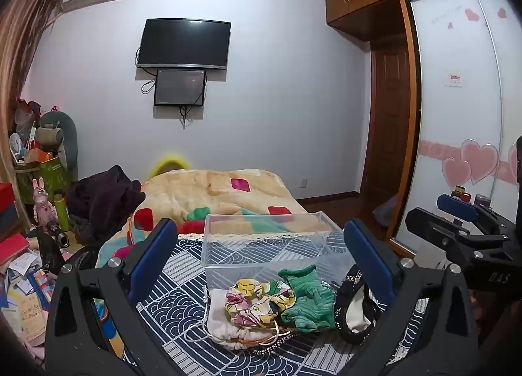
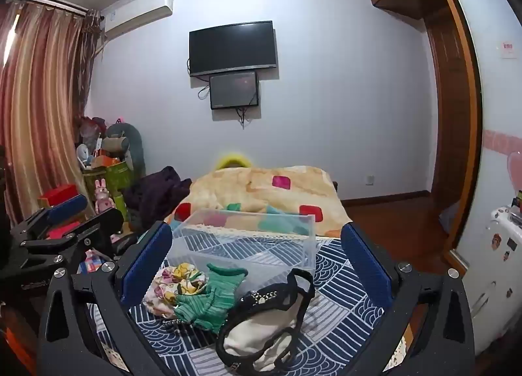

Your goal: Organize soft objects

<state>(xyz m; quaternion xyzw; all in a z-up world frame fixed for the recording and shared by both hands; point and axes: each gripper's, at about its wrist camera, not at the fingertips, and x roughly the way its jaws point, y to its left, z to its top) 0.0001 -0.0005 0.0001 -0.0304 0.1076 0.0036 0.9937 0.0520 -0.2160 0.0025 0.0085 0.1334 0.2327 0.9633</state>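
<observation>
Three soft items lie in a row on the blue-and-white patterned cloth point(image 1: 176, 304), in front of a clear plastic box point(image 1: 270, 245): a floral drawstring pouch point(image 1: 251, 310), a green knitted piece point(image 1: 306, 301), and a black-and-white beaded bag point(image 1: 352, 307). My left gripper point(image 1: 261, 255) is open above them, holding nothing. In the right wrist view my right gripper point(image 2: 257, 262) is open and empty above the same pouch point(image 2: 176, 288), green piece point(image 2: 212, 297) and bag point(image 2: 261, 327), before the box point(image 2: 248, 239).
A yellow blanket with coloured squares point(image 1: 222, 193) covers the bed behind the box. Dark clothing point(image 1: 104, 200) lies at its left. Toys, boxes and papers point(image 1: 29, 245) crowd the left side. A wardrobe point(image 1: 456, 115) stands on the right. The right gripper shows in the left view point(image 1: 463, 229).
</observation>
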